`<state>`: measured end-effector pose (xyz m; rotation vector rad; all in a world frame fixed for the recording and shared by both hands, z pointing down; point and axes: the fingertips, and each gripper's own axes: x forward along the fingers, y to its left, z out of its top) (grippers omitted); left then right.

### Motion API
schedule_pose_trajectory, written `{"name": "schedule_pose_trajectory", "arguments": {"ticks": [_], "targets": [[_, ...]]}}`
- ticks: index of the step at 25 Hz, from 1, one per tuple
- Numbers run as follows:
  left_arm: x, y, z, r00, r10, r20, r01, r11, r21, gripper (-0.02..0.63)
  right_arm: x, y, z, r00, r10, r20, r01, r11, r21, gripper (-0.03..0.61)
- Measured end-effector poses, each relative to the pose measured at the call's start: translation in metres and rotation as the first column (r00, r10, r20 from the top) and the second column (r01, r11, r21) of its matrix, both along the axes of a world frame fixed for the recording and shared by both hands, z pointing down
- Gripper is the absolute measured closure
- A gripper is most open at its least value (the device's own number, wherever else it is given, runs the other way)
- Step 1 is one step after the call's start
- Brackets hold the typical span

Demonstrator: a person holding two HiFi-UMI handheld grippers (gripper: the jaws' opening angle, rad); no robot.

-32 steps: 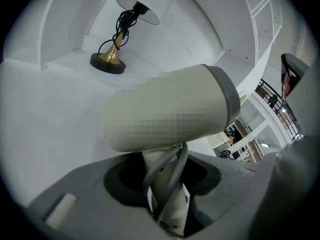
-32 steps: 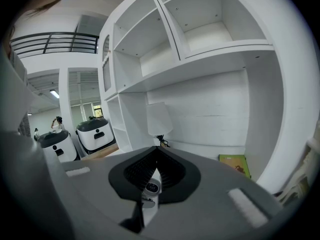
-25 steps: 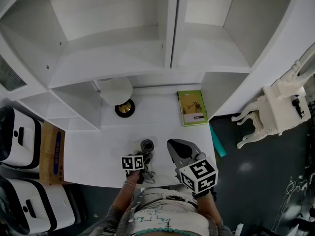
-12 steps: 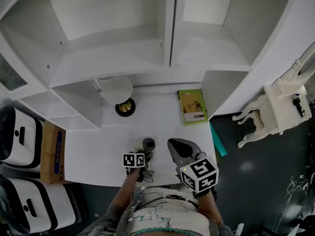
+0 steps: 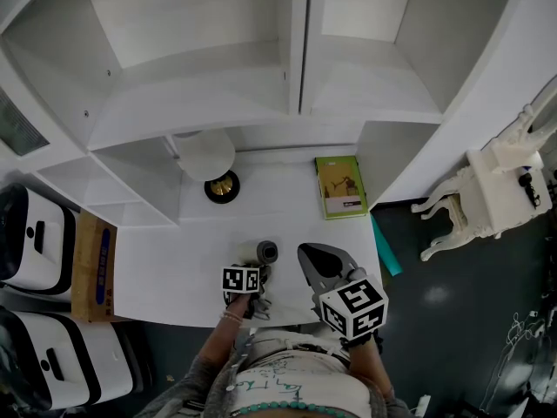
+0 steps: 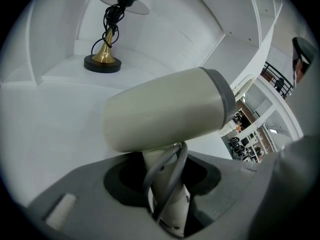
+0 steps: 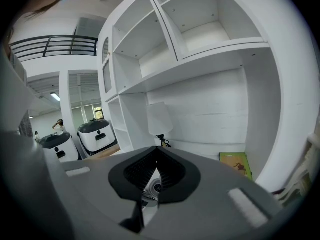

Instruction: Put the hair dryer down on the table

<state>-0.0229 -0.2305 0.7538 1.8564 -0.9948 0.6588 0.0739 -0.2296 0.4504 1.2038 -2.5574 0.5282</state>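
Note:
The hair dryer (image 5: pixel 259 252) is cream with a grey ring at its nozzle, and it hangs above the near edge of the white table (image 5: pixel 165 264). My left gripper (image 5: pixel 253 273) is shut on its handle. In the left gripper view the barrel (image 6: pixel 165 111) lies across the frame, nozzle to the right. The handle and a loop of grey cord (image 6: pixel 167 176) are clamped between the jaws of the left gripper (image 6: pixel 167 189). My right gripper (image 5: pixel 308 254) hovers just right of the dryer, jaws closed on nothing. A bit of the dryer (image 7: pixel 154 186) shows through the gap behind the closed tips of the right gripper (image 7: pixel 157 151).
A white-shaded lamp (image 5: pixel 206 155) with a brass base (image 5: pixel 222 187) stands at the table's back left. A green book (image 5: pixel 340 187) lies at the back right. White shelving rises behind. A cardboard box (image 5: pixel 91 270) and white appliances sit left, a white chair (image 5: pixel 487 190) right.
My left gripper has shifted slightly right and away from the body with the hair dryer, whose barrel has turned a little. The right gripper has barely moved.

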Motion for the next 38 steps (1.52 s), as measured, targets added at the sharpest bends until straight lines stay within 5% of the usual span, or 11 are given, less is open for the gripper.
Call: {"name": "schedule_pose_trajectory", "arguments": {"ticks": [15, 38], "targets": [[0.011, 0.002, 0.003, 0.994, 0.082, 0.066, -0.081, 0.997, -0.012, 0.44, 0.003, 0.003, 0.0, 1.0, -0.008, 0.007, 0.008, 1.0, -0.002, 0.551], [0.03, 0.012, 0.012, 0.95, 0.243, 0.195, -0.234, 0.97, -0.071, 0.437, 0.019, 0.01, 0.001, 1.0, 0.016, 0.02, -0.016, 1.0, -0.004, 0.551]]}}
